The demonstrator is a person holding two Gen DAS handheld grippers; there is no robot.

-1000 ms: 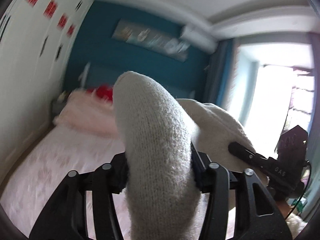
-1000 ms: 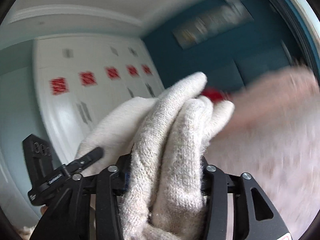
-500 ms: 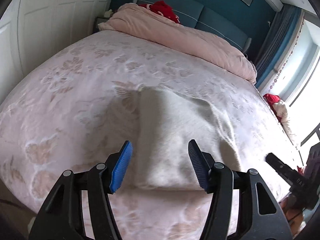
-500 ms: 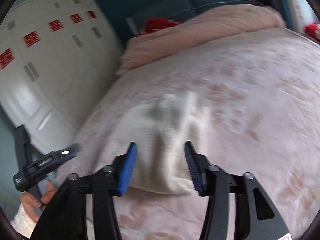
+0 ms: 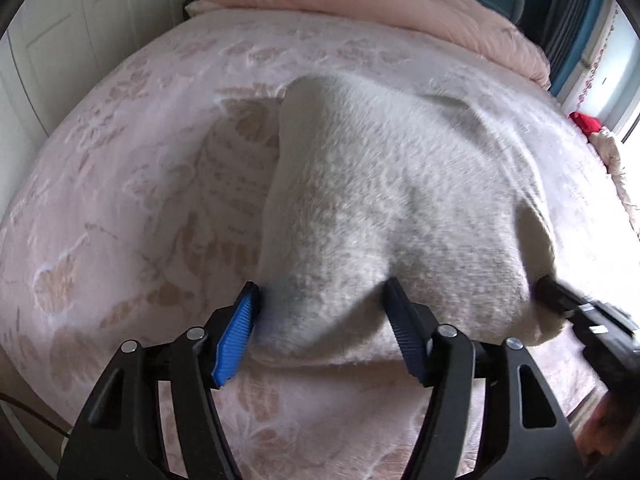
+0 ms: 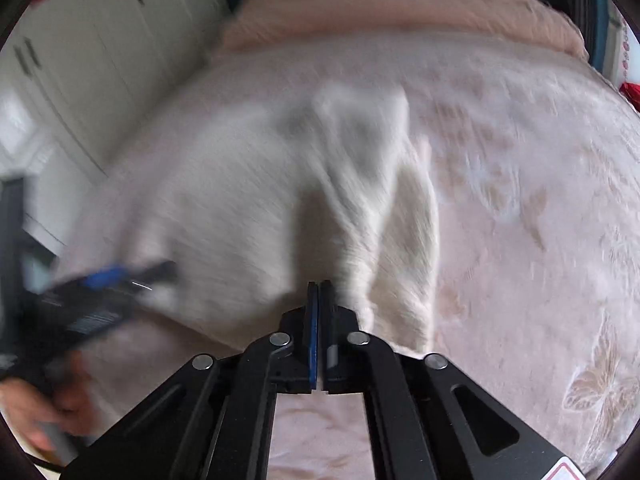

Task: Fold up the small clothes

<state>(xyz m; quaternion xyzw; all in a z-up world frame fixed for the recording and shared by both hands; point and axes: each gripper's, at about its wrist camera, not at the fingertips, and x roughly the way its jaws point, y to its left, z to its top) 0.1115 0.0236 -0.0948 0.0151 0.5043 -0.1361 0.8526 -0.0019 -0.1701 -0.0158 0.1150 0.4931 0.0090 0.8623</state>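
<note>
A cream knitted garment (image 5: 380, 200) lies spread on the pink bed (image 5: 140, 200). My left gripper (image 5: 320, 286) points down at its near edge. The jaws are opening, and the garment's near fold bulges between the blue pads (image 5: 236, 328) without being pinched. In the right wrist view my right gripper (image 6: 319, 284) is shut, pad against pad, just short of a ridge of the garment (image 6: 260, 200), with no cloth visible between the pads. That view is motion-blurred. Each gripper also appears in the other's view, the right gripper (image 5: 560, 300) at the garment's right corner and the left gripper (image 6: 112, 280) at its left.
A rolled pink quilt (image 5: 380, 8) lies across the head of the bed. White wardrobe doors (image 6: 100, 40) stand along the left side. Red cloth (image 5: 586, 122) lies at the far right near the window. A hand (image 6: 48, 412) holds the left gripper's handle.
A second ago both grippers held the garment up in the air. It then dropped onto the bed; both grippers have come down close to it, and the right jaws have shut.
</note>
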